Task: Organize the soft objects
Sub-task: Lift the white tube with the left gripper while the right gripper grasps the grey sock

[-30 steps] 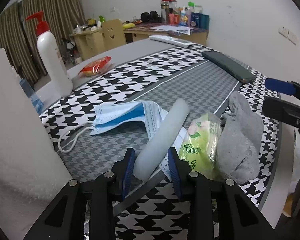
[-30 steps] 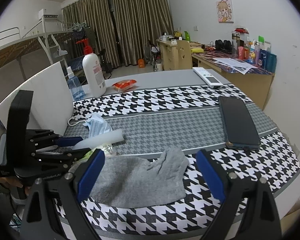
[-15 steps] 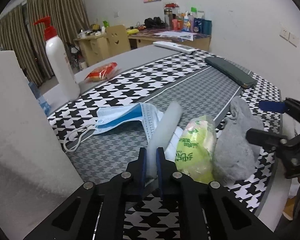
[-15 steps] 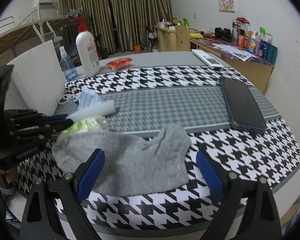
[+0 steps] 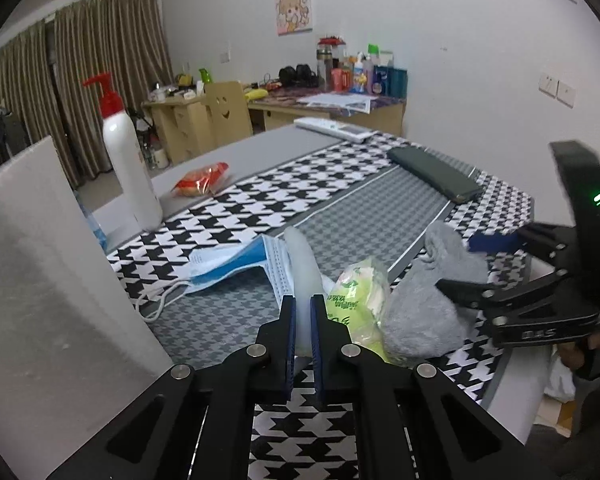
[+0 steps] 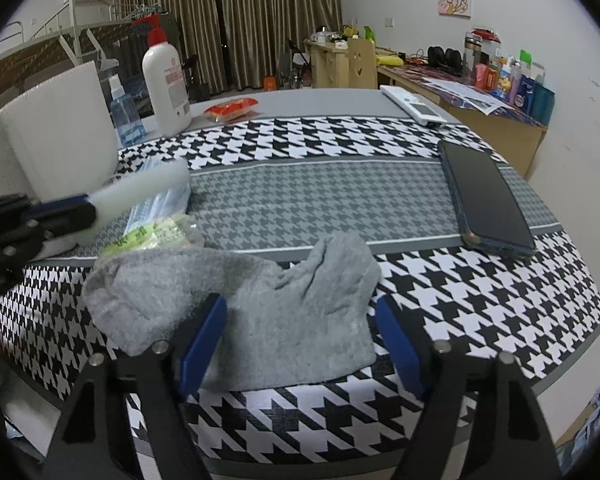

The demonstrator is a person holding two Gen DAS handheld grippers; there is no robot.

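My left gripper (image 5: pixel 303 309) is shut on the near end of a white foam stick (image 5: pixel 302 258), held a little above the houndstooth tablecloth (image 5: pixel 312 184). The stick (image 6: pixel 140 196) and the left gripper (image 6: pixel 66 210) also show in the right wrist view. Under the stick lie a blue face mask (image 5: pixel 236 264) and a green packet (image 5: pixel 356 296). A grey sock (image 6: pixel 268 312) lies crumpled near the front edge. My right gripper (image 6: pixel 300 312) straddles it with its jaws closing; the pads are not pressing on it. In the left wrist view the right gripper (image 5: pixel 470 266) sits over the sock (image 5: pixel 424 312).
A white foam board (image 5: pixel 52 280) stands at the left. Behind it are a pump bottle (image 6: pixel 166 88) and a small spray bottle (image 6: pixel 126 116). A red snack packet (image 6: pixel 230 110), a remote (image 6: pixel 414 106) and a dark-cased phone (image 6: pixel 488 200) lie farther back.
The left jaws closed on the foam stick and raised it off the mask. The right gripper came down over the sock and its jaws narrowed.
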